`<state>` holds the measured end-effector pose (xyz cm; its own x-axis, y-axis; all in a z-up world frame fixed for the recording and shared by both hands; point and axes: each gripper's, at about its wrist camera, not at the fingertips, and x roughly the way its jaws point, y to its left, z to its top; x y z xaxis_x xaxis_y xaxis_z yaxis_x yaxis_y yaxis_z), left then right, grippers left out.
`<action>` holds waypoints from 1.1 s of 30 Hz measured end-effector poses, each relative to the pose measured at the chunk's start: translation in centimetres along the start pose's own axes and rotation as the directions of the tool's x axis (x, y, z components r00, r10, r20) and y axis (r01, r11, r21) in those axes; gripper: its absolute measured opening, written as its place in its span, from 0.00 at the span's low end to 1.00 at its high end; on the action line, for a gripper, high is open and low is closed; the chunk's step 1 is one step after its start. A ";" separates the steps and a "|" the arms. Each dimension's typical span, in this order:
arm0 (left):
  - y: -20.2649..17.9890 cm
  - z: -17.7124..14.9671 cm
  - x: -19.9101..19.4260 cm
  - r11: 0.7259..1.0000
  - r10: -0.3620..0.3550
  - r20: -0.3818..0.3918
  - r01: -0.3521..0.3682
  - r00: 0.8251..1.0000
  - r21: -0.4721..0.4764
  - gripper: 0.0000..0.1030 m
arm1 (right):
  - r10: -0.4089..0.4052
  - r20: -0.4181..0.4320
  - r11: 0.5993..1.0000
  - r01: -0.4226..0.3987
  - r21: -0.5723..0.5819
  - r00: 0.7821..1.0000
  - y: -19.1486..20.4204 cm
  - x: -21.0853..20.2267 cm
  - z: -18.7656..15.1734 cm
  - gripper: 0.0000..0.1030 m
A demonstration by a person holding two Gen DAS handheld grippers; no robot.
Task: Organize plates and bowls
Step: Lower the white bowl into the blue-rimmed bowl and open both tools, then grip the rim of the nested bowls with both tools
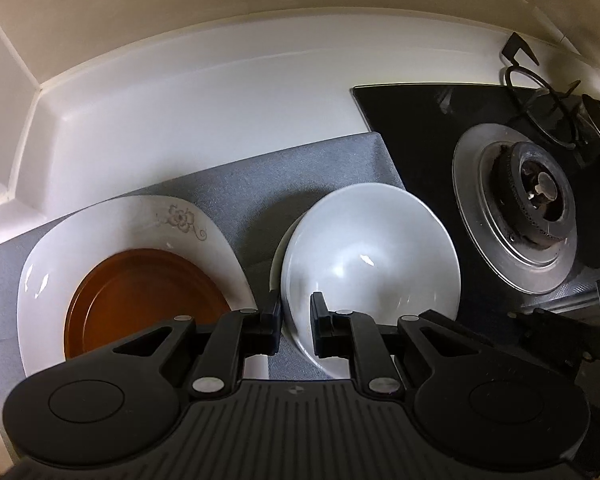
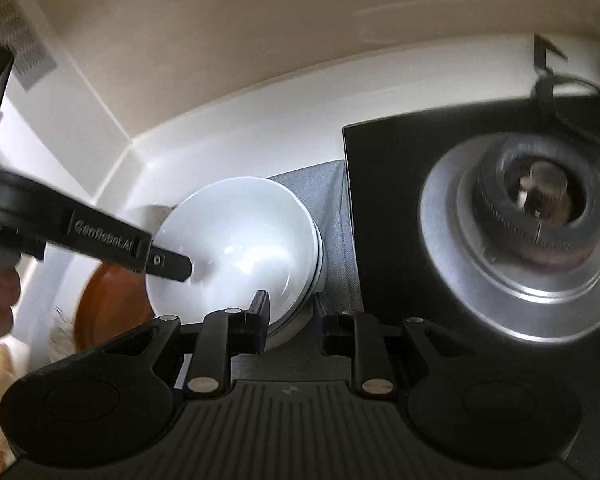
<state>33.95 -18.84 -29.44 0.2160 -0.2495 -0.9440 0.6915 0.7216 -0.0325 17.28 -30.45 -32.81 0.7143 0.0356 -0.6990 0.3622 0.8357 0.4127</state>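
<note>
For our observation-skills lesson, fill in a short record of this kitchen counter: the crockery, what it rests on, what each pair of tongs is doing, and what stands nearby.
bowls: white bowl nested in a second bowl, only its rim showing
plates: brown plate on white floral plate
surface: grey mat
left tongs: shut on the white bowl's rim
right tongs: astride the bowls' near rim; grip unclear
nearby: gas burner

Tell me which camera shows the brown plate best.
The left wrist view. There the brown plate lies sharp and mostly in sight on the white flowered plate, only its near edge hidden behind the claw. The right wrist view shows just a blurred brown sliver at lower left.
</note>
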 end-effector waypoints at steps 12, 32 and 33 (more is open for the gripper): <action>0.5 0.1 0.0 1.000 0.019 0.009 -0.019 1.000 0.012 0.17 | 0.104 0.032 0.993 -0.106 0.047 0.994 0.0 -1.5 -0.9 0.91; 0.8 0.9 1.9 0.999 -0.033 0.002 0.033 0.999 0.000 0.32 | 0.051 0.034 0.997 -0.053 0.064 0.998 0.4 -2.7 -1.4 0.46; 1.0 0.9 1.9 0.999 -0.040 0.001 0.040 0.999 -0.007 0.27 | 0.031 0.041 0.997 -0.034 0.072 0.999 0.3 -2.8 -1.4 0.45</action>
<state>35.66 -19.16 -30.99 0.1892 -0.2787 -0.9416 0.6945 0.7158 -0.0723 14.55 -29.52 -31.54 0.7492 0.0387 -0.6612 0.3800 0.7926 0.4769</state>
